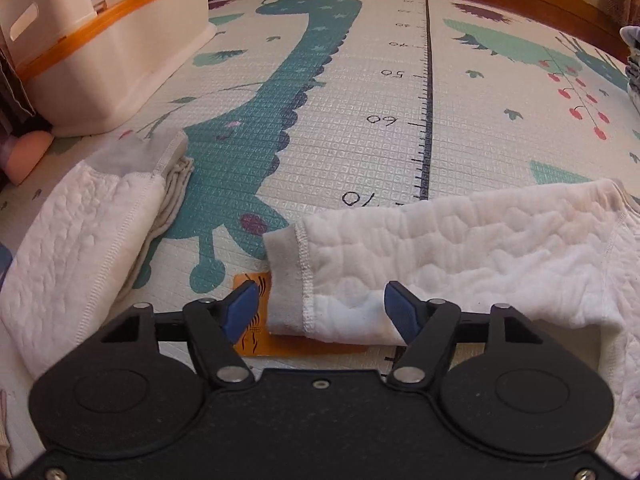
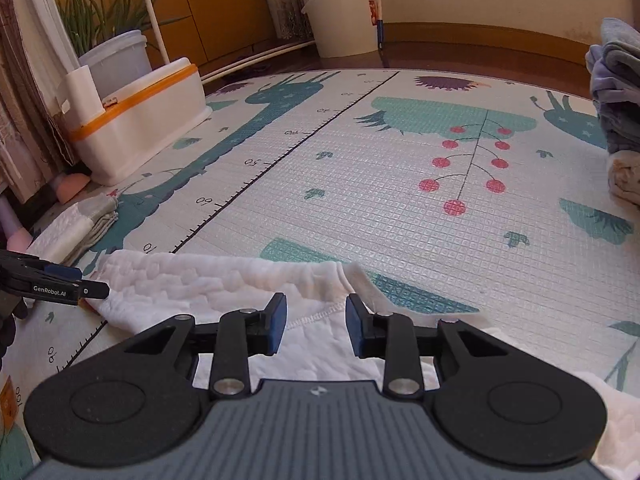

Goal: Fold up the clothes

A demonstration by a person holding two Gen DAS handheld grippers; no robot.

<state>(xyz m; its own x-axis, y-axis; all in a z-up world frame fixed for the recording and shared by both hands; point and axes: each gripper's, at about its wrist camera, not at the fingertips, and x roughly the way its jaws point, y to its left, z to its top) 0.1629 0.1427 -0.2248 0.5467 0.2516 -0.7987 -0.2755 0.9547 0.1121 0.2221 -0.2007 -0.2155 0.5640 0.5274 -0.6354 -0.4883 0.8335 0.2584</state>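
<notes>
A white quilted garment (image 1: 460,248) lies on the play mat, its sleeve stretched out to the left and ending in a grey cuff (image 1: 286,280). My left gripper (image 1: 322,312) is open, its blue fingertips standing on either side of the sleeve end near the cuff. In the right wrist view the same garment (image 2: 192,284) spreads under my right gripper (image 2: 316,326), which is open just above a stitched seam. The left gripper (image 2: 86,286) shows at the left edge there, by the sleeve end. Whether the pads touch the cloth cannot be told.
Folded white garments (image 1: 80,232) lie at the left. Behind them stands a white bin with an orange rim (image 1: 120,52). A pile of grey folded clothes (image 2: 616,100) sits at the right edge. A white bucket (image 2: 340,12) and a potted plant (image 2: 116,56) stand beyond the patterned mat (image 2: 360,184).
</notes>
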